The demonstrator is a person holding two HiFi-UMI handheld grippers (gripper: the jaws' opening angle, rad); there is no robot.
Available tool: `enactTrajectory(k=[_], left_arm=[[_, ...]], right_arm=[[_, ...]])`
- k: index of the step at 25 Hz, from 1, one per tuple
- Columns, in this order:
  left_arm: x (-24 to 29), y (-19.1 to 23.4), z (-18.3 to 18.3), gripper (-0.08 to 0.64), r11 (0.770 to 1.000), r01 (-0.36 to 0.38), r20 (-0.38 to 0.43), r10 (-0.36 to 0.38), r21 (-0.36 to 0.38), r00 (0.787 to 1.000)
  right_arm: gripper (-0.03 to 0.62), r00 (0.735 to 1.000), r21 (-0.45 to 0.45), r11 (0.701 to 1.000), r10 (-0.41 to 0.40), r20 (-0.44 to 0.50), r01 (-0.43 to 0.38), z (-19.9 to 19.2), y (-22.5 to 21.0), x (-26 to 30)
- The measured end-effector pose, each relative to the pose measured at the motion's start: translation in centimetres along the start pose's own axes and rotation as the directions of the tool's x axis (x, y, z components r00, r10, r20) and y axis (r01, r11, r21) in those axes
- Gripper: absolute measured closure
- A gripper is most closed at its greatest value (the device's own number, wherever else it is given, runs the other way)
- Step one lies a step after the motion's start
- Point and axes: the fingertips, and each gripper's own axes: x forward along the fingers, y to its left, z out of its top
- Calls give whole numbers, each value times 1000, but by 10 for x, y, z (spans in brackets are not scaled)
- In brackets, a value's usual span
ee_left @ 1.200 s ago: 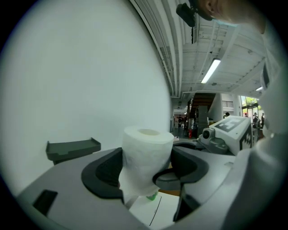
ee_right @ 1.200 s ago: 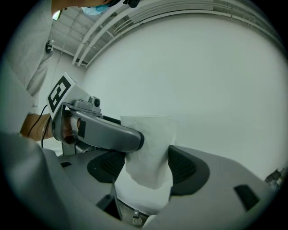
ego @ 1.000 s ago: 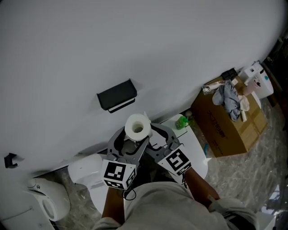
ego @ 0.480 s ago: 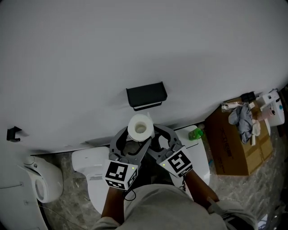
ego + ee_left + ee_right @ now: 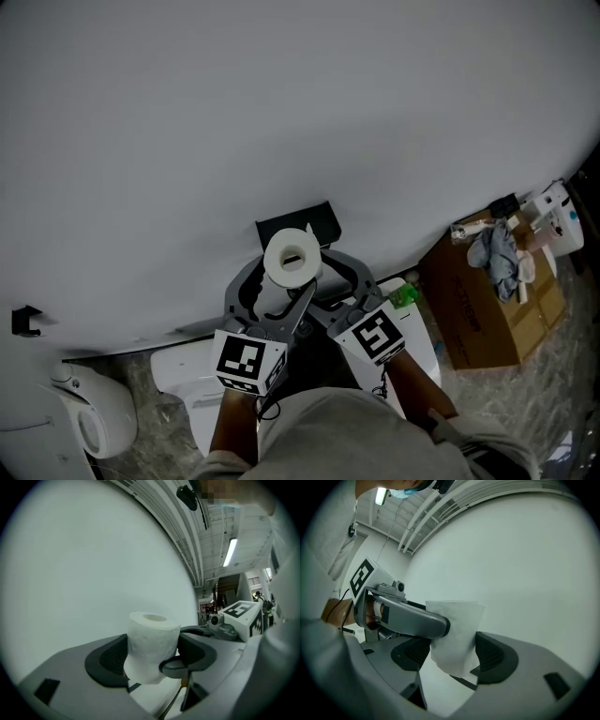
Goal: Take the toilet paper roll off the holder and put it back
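Nearest, low in head view: both forearms w/ marker cubes. L gripper (image 5: 152, 656) is clamped on the toilet paper roll (image 5: 292, 256), a pad pressed to each side, roll upright w/ core hole facing up. R gripper (image 5: 450, 651) comes in from the other side, jaws crossing the L's; its pads also pinch the same roll. Roll is held up in the air, off the holder (image 5: 319, 219), just in front of & partly covering it. Holder is black, fixed to white wall (image 5: 281, 112). Below: white toilet (image 5: 183, 370). Far right on floor: cardboard box (image 5: 483, 309).
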Motion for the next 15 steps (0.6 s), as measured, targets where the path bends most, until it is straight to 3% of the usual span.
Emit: enactTrajectory(k=[15], left_arm=[[60,29,32,215,993,106,44,-108,54,993]], right_arm=[[302,992,-45,991,-124,5,124,17,-66,28]])
